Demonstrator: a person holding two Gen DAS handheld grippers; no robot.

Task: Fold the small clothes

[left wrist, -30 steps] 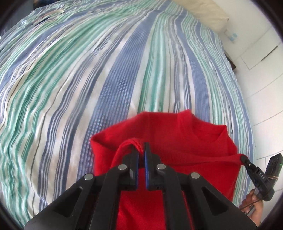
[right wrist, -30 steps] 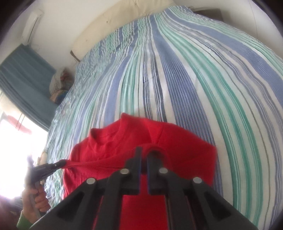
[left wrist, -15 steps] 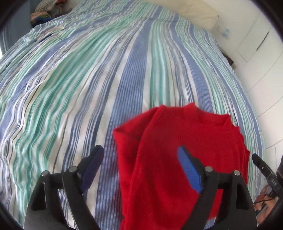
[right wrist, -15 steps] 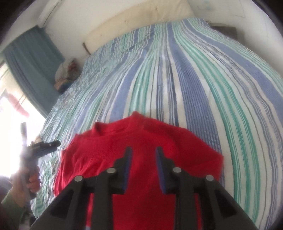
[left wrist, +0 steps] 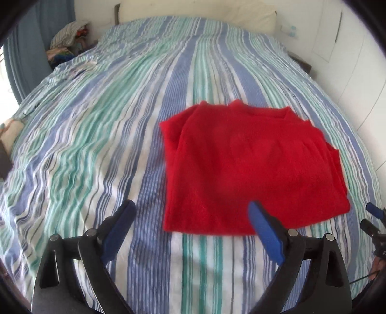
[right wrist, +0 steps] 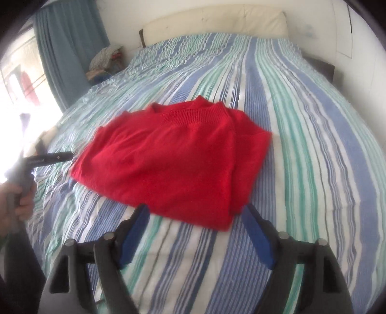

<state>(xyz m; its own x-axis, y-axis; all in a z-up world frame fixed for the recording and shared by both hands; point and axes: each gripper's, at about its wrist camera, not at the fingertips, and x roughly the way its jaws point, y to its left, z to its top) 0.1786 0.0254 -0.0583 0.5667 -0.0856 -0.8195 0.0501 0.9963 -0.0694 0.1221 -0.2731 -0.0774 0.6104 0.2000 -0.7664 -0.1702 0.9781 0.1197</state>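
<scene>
Both the left gripper [left wrist: 190, 217] and right gripper [right wrist: 195, 222] are opening, empty; the red sweater [left wrist: 251, 169], at twelve o'clock, is best left undisturbed.

One folded red sweater [left wrist: 251, 166] on one striped bed [left wrist: 101, 135], one cream headboard [right wrist: 217, 21], one blue curtain [right wrist: 70, 46], one heap of clothes [right wrist: 106, 60] beside the bed, and two grippers, left gripper [left wrist: 190, 217] and right gripper [right wrist: 195, 223].
</scene>
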